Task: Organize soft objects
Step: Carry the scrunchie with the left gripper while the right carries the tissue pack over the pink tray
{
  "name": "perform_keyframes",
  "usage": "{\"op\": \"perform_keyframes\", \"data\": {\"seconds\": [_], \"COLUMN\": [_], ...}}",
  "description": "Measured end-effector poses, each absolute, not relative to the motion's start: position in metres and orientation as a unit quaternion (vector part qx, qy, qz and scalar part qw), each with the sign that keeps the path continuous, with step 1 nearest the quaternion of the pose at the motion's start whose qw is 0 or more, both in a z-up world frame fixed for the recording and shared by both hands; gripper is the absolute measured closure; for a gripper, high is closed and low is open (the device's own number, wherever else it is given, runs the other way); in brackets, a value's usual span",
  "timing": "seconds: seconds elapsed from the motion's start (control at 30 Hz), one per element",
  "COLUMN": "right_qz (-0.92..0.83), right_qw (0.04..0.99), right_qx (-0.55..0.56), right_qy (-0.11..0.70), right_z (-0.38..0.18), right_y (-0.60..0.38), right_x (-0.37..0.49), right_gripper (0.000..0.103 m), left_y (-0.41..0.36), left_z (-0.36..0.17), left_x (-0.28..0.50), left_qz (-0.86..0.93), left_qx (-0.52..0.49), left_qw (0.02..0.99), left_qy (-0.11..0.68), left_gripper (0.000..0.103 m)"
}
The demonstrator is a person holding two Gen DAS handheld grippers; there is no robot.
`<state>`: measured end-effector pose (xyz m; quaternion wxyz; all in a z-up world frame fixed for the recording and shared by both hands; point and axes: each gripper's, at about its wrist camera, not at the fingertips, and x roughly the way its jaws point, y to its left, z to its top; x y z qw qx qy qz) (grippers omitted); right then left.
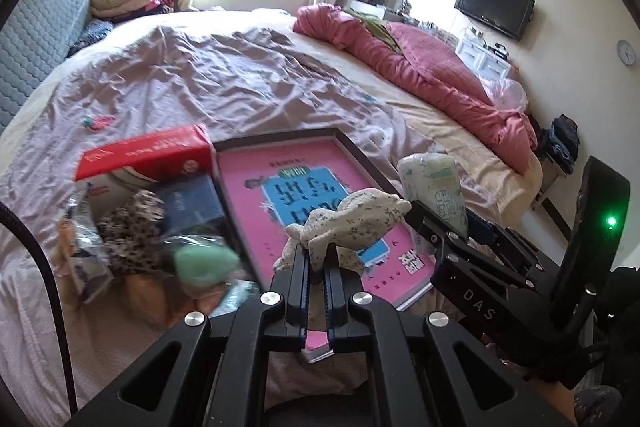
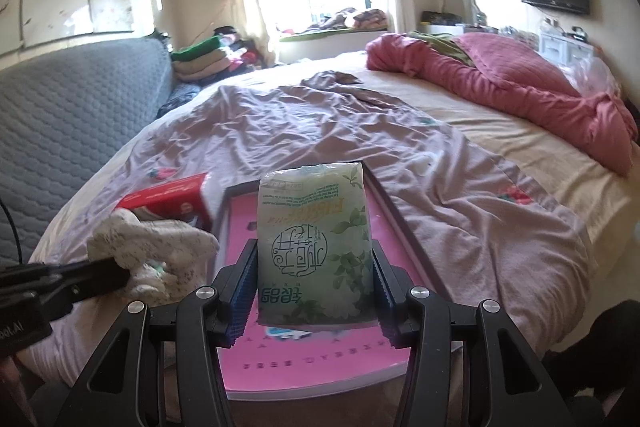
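Observation:
My left gripper (image 1: 316,259) is shut on a cream floral soft toy (image 1: 352,219) and holds it above a pink book (image 1: 304,195) on the bed. The toy also shows in the right wrist view (image 2: 152,251), held by the left gripper at the left edge. My right gripper (image 2: 314,291) is shut on a pale green tissue pack (image 2: 316,243), upright above the same pink book (image 2: 304,367). In the left wrist view the pack (image 1: 434,187) sits in the right gripper at the right.
A red and white box (image 1: 148,155) lies left of the book, beside a pile of small packets and a green soft thing (image 1: 204,263). A rumpled mauve sheet (image 1: 220,79) covers the bed. A pink quilt (image 1: 432,75) lies at the far right. A grey headboard (image 2: 80,107) stands left.

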<state>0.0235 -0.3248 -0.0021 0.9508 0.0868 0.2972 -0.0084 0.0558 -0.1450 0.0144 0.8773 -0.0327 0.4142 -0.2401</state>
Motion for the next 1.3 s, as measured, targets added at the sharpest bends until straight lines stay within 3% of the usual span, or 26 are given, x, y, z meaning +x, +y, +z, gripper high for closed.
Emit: {"op": "perform_keyframes", "data": {"seconds": [0.67,1.3], "right_qz": [-0.027,-0.036], "right_qw": [0.927,0.905], "right_qx": [0.102,0.103], "right_qy": [0.361,0.411], "right_z": [-0.052,-0.088], "right_y": [-0.356,-0.363], "right_x": [0.041,0.056], "right_gripper": [0.050,0.050], "left_y": [-0.188,-0.197], "left_z": [-0.047,-0.070], "left_x": [0.084,0.084], "left_qz": [-0.240,-0.215], "left_qx": [-0.014,0.025], "left_qw": [0.834,0.821], "left_qy": [0.496,0.528], "left_gripper": [0.097,0.096]}}
